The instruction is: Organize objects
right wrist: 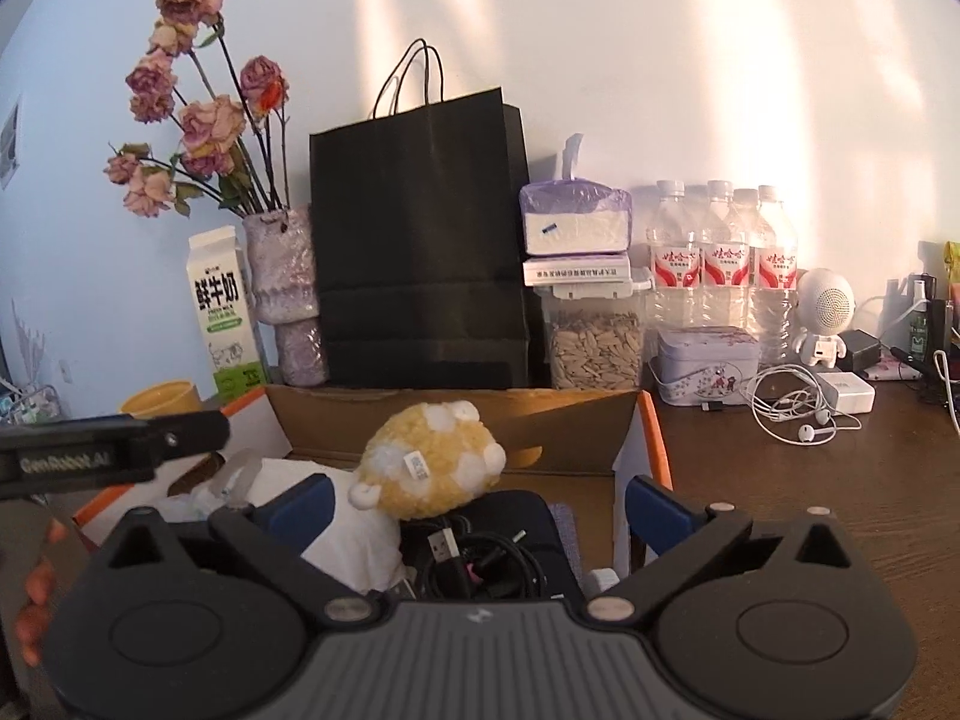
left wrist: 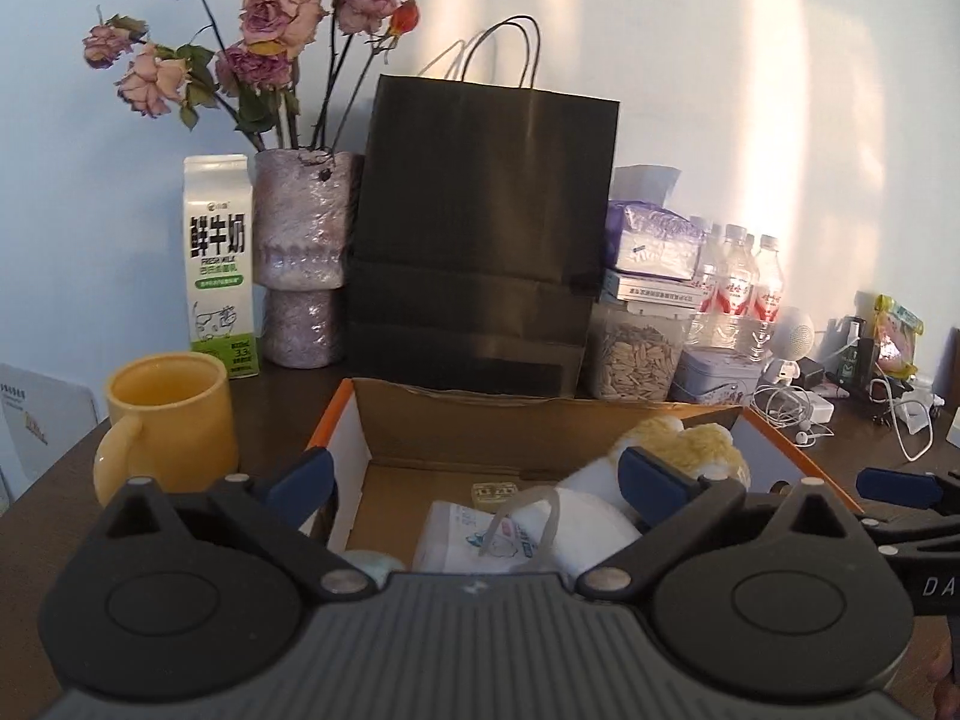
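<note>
Our jaws are spread wide on both sides and pinch nothing: the left gripper (left wrist: 474, 474) hangs over the near left part of the cardboard box (left wrist: 456, 414), and the right gripper (right wrist: 480, 507) over its near right part, with the right-hand wall of the box passing between its fingers.

Inside the box we see a yellow-and-white plush toy (right wrist: 435, 459) lying on a white cloth bundle (left wrist: 591, 516), a small plastic packet (left wrist: 474, 540) beside it, and a tangle of black cables (right wrist: 480, 558) with a plug on top of something dark.

From here we judge several risks. The plush toy sits high on the pile, so a careless sweep by either gripper could roll it over the wall. The cables are looped loosely; a finger that comes down among them could snag a loop and drag the whole tangle out. The right gripper straddles the box wall, and closing there would catch cardboard and tug the box.

Outward on the table (right wrist: 810, 480), the yellow mug (left wrist: 171, 420) stands just beside the left wall of the box, so a shoved box could knock it. Behind stand the milk carton (left wrist: 219, 264), the vase of dried roses (left wrist: 300, 258) and the black paper bag (left wrist: 480, 234), all tall and easy to tip. The earphones (right wrist: 792, 414) trail near the right wall.
</note>
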The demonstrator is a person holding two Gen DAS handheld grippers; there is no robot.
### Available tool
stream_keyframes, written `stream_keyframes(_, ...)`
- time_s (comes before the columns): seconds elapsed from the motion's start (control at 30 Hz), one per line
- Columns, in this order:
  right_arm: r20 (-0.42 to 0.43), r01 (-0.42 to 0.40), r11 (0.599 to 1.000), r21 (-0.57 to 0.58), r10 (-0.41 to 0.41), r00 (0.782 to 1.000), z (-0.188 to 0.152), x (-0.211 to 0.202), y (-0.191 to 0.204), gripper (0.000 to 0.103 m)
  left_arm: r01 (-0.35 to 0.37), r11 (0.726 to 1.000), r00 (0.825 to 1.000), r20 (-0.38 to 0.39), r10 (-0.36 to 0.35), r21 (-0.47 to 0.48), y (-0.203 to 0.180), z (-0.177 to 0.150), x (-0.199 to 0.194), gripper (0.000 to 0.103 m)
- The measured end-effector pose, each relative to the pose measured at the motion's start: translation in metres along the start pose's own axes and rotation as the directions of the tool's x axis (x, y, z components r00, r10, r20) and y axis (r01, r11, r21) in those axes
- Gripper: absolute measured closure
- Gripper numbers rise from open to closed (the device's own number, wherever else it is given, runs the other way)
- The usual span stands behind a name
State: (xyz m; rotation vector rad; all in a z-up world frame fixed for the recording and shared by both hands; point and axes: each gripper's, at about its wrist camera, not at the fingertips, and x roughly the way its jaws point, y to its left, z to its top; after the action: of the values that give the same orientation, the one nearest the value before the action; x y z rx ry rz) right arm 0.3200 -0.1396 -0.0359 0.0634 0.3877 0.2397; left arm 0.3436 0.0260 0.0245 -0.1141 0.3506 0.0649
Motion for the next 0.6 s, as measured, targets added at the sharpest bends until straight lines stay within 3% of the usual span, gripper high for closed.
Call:
stream_keyframes(0.23,0.007,-0.005,1.0,-0.013,0.005,1.0,0.002,-0.009,0.006,0.0,0.0,1.0,1.0,0.008,0.0,0.003,0.003,0.0,-0.014,0.0)
stream_keyframes(0.43,0.009,-0.016,0.999,-0.034,0.017,1.0,0.002,-0.03,0.018,0.0,0.058,0.998,0.998,0.002,-0.058,-0.018,0.012,-0.003,-0.045,0.0)
stream_keyframes(0.6,0.002,-0.035,0.998,-0.053,0.035,0.999,-0.003,-0.055,0.03,0.0,0.039,0.999,0.999,-0.021,-0.039,0.004,0.015,-0.014,-0.074,0.0)
